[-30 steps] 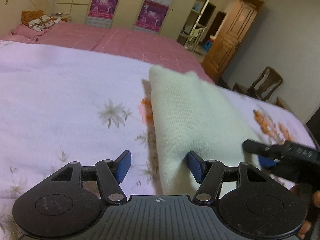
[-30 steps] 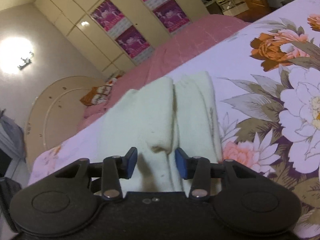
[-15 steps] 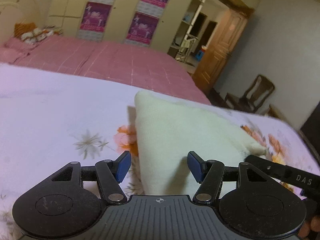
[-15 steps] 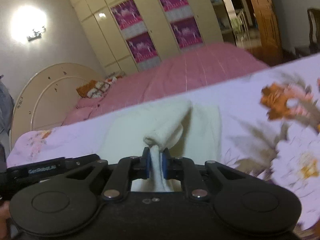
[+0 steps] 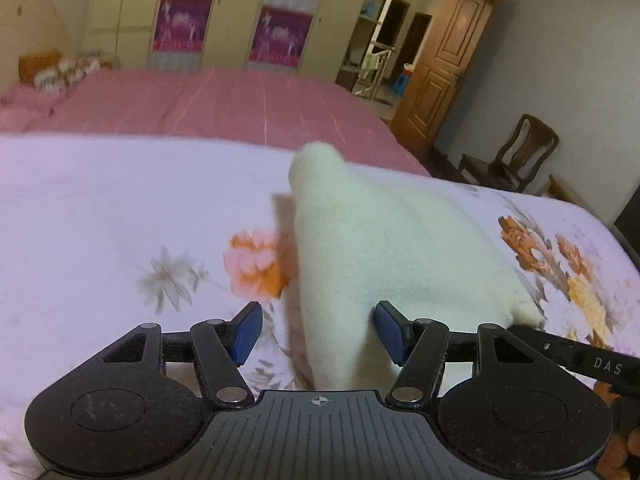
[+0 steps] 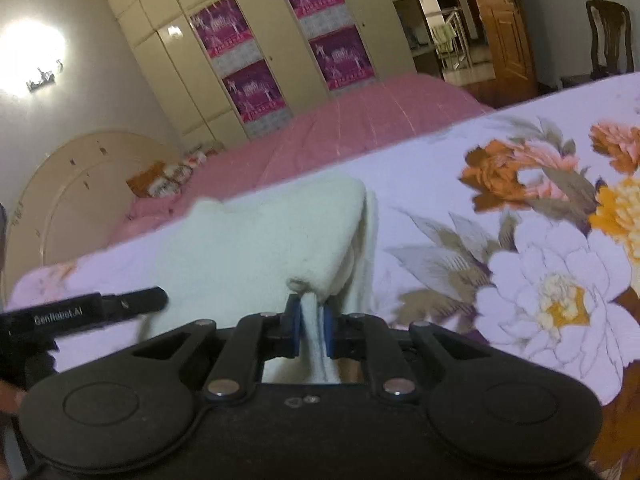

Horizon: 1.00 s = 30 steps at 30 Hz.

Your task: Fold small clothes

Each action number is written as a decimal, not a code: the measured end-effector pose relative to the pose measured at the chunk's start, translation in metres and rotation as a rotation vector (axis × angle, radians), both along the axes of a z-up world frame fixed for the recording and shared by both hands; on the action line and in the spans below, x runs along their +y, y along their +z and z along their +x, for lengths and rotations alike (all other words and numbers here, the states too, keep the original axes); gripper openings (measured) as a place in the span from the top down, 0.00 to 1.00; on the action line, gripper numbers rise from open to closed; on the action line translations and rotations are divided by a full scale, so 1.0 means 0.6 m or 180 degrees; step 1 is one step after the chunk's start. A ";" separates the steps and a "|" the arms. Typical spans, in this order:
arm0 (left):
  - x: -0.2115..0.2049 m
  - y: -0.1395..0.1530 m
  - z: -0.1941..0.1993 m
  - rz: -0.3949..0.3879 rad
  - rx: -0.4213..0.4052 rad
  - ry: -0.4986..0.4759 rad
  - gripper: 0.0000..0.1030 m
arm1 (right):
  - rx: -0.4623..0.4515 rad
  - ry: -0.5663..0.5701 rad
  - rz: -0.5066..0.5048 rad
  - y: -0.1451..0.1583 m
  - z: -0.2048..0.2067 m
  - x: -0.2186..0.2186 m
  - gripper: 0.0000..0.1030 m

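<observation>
The right gripper [image 6: 310,330] has its blue pads clamped tight on a pinched-up bit of the cream knit garment [image 6: 264,248], right at the near edge of the cloth, so the fabric bunches into a little peak just past the pads and runs down between them. The left gripper [image 5: 316,332] is a different story: jaws standing wide apart, blue pads not pressing anything, though the near end of the same garment [image 5: 384,248] does poke into the gap between them, closer to the right pad than the left. The garment itself lies on a pale floral bedspread [image 5: 100,220], folded over into a rough wedge with one corner lifted at the far end in the left wrist view; in the right wrist view you can see a second layer of it peeking out along its right side. Big orange and white flowers are printed on the spread to the right of the cloth. Farther back there's a pink quilt [image 5: 224,104], a wardrobe with purple panels [image 6: 280,48], a wooden door [image 5: 444,64] and a dark chair [image 5: 516,156] far right.
</observation>
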State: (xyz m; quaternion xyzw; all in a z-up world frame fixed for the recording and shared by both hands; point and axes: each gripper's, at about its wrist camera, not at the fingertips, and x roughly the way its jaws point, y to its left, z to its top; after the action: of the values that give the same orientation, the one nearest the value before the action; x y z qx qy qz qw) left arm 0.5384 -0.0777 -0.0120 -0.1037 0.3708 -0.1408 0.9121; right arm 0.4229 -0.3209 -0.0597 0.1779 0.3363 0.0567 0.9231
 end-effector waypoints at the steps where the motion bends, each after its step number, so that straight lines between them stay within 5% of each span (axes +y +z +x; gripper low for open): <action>1: 0.003 0.005 0.001 -0.0022 -0.0011 -0.0003 0.40 | -0.0007 0.0001 0.0037 -0.003 0.000 -0.003 0.89; 5: 0.029 0.032 0.019 -0.0135 -0.0336 0.0157 0.40 | -0.0247 0.0015 -0.0113 0.033 -0.006 -0.003 0.80; 11: 0.030 0.005 0.119 -0.0289 -0.0060 0.0303 0.40 | -0.0496 0.0125 -0.0500 0.062 0.064 0.026 0.81; 16: -0.027 -0.028 0.147 0.0096 -0.0032 0.0197 0.31 | -0.0069 0.0231 -0.1001 0.013 0.130 0.042 0.86; 20: -0.023 0.002 0.124 0.0091 -0.0095 0.0158 0.31 | 0.0026 0.0122 -0.1053 0.020 0.126 0.025 0.82; 25: -0.005 0.023 0.019 0.0178 -0.0284 -0.0124 0.31 | -0.0363 0.0294 -0.0730 0.065 0.021 0.020 0.81; 27: -0.012 0.009 0.005 0.0286 -0.0240 -0.0134 0.31 | -0.0287 0.0401 -0.0688 0.055 0.003 0.026 0.80; 30: -0.001 0.008 -0.007 0.0130 -0.0133 -0.0021 0.31 | 0.0095 0.0374 -0.0865 0.004 0.007 0.040 0.77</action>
State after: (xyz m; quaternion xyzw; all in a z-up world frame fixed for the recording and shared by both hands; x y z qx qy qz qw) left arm 0.5341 -0.0782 -0.0072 -0.0809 0.3548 -0.1383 0.9211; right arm 0.4274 -0.2969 -0.0574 0.0322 0.3644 0.0619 0.9286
